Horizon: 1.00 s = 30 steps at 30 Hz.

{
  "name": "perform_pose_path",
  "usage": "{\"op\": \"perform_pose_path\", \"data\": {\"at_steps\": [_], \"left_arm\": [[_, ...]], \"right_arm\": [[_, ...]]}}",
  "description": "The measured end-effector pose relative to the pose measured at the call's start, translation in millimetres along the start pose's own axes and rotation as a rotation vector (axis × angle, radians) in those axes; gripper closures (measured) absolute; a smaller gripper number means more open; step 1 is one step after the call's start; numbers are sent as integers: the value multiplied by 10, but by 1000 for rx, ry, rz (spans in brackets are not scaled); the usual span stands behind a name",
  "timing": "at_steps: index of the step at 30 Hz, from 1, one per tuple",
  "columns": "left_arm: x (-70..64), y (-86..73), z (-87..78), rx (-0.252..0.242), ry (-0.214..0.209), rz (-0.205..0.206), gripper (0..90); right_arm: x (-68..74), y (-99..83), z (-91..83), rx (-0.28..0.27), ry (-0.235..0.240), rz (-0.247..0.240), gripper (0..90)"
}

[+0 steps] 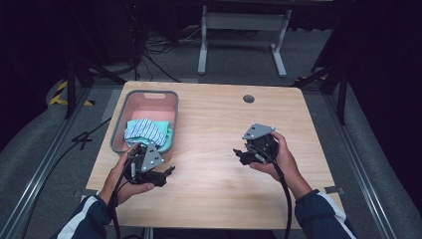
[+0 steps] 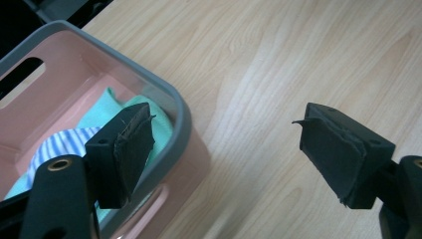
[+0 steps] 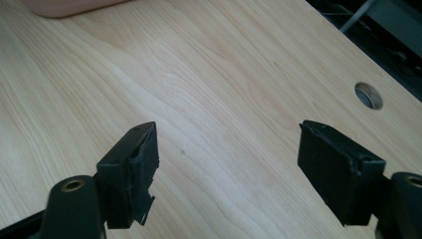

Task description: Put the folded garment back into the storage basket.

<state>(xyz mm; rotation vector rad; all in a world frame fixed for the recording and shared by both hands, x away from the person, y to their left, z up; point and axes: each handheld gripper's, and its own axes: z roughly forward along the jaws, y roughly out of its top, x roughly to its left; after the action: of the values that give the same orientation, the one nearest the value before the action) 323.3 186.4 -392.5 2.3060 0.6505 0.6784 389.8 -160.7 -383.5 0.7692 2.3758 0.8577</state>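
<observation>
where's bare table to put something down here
The widest bare patch lies between the basket and the right gripper, out to the far edge by the cable hole. The near edge between the forearms is free too. It is crowded at the basket's near end, where the cloths and left gripper sit.

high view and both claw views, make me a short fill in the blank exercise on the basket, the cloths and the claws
1. The pink basket has a rim coloured ____.
2. On top of the green cloth in the basket lies a cloth with blue and white ____.
3. The left claw and the right claw both have their jaws ____.
4. The round hole in the wooden table lies toward its ____ edge as seen from the person.

Missing words: grey; stripes; open; far
</observation>
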Motion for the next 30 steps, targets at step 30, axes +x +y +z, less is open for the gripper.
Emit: {"op": "perform_pose_path", "data": {"at_steps": [30], "left_arm": [[-181, -457, 423, 60, -172, 6, 189]], "right_arm": [[-112, -1409, -334, 2, -1, 145, 240]]}}
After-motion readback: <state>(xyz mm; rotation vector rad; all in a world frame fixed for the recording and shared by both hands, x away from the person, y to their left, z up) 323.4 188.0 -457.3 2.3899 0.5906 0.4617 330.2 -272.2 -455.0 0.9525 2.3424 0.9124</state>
